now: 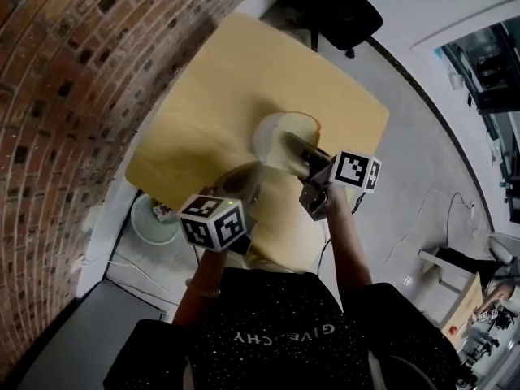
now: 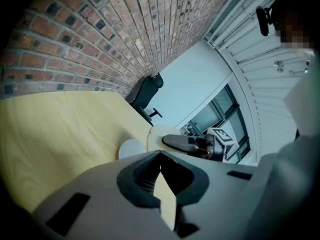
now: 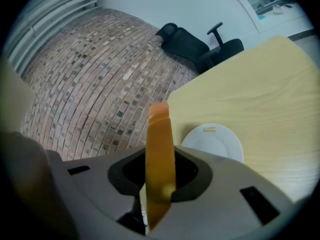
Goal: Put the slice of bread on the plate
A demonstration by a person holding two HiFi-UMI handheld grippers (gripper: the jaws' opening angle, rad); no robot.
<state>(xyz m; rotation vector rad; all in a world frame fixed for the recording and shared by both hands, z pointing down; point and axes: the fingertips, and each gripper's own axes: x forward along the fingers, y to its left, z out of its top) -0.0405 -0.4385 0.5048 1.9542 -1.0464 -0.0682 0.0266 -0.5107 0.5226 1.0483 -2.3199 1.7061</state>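
My right gripper [image 1: 296, 146] is shut on a slice of bread [image 1: 297, 130], holding it on edge just above the white plate [image 1: 266, 140] in the middle of the wooden table [image 1: 244, 71]. In the right gripper view the bread's tan crust [image 3: 160, 149] stands upright between the jaws, with the plate [image 3: 212, 141] just beyond it to the right. My left gripper [image 1: 242, 181] hovers near the table's front edge, short of the plate, shut with nothing in it. The left gripper view looks past its own closed jaws to the plate [image 2: 131, 148], the bread [image 2: 159, 135] and the right gripper [image 2: 187, 143].
A brick wall [image 1: 73, 80] runs along the table's left side. A black office chair [image 1: 333, 10] stands beyond the far corner. A round white bin [image 1: 154, 218] sits on the floor by the near left corner. The person stands at the front edge.
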